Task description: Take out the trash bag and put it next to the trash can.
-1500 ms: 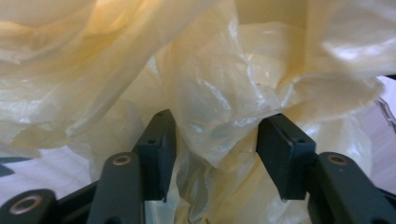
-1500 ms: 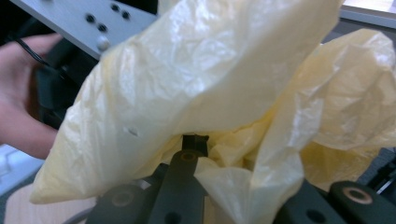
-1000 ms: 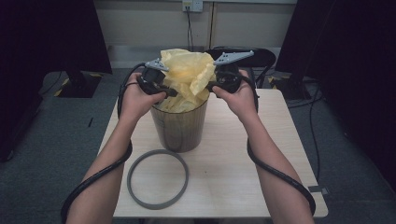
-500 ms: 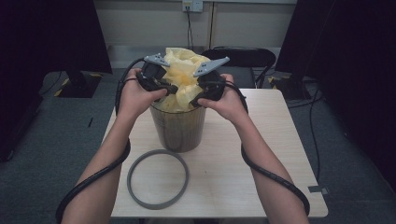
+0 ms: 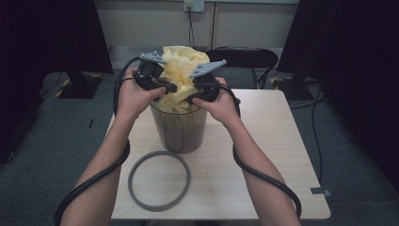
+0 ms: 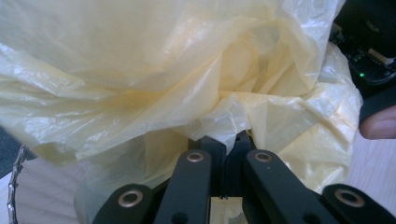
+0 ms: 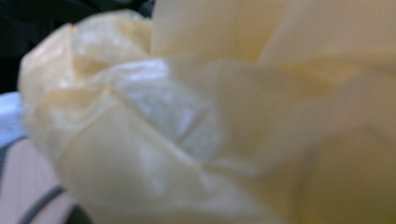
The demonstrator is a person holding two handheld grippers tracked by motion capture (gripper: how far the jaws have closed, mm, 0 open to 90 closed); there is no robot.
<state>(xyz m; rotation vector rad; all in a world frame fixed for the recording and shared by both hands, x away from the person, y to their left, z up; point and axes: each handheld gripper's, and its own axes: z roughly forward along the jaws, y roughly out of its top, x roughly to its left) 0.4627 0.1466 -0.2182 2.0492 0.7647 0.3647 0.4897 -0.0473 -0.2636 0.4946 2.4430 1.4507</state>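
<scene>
A crumpled yellow plastic bag (image 5: 181,70) bulges out of a dark see-through bin (image 5: 179,129) in the middle of the table. My left gripper (image 5: 171,88) reaches in from the left. In the left gripper view it (image 6: 226,142) is shut, with a fold of the bag (image 6: 140,84) pinched at its tips. My right gripper (image 5: 190,98) pushes in from the right and its jaws have just been closing. Their tips are buried in the film, so I cannot tell whether they pinch it. The right gripper view is blurred, with the bag (image 7: 210,116) right against the lens.
A grey ring (image 5: 159,154) lies flat on the wooden table (image 5: 263,141) in front of the bin. A black chair (image 5: 244,59) stands behind the table. Dark screens flank both sides. Each gripper's cable trails along the forearm.
My right gripper has moved left and a little down, into the bag and close to the left gripper. The bag is bunched tighter between them. The left gripper has kept its place.
</scene>
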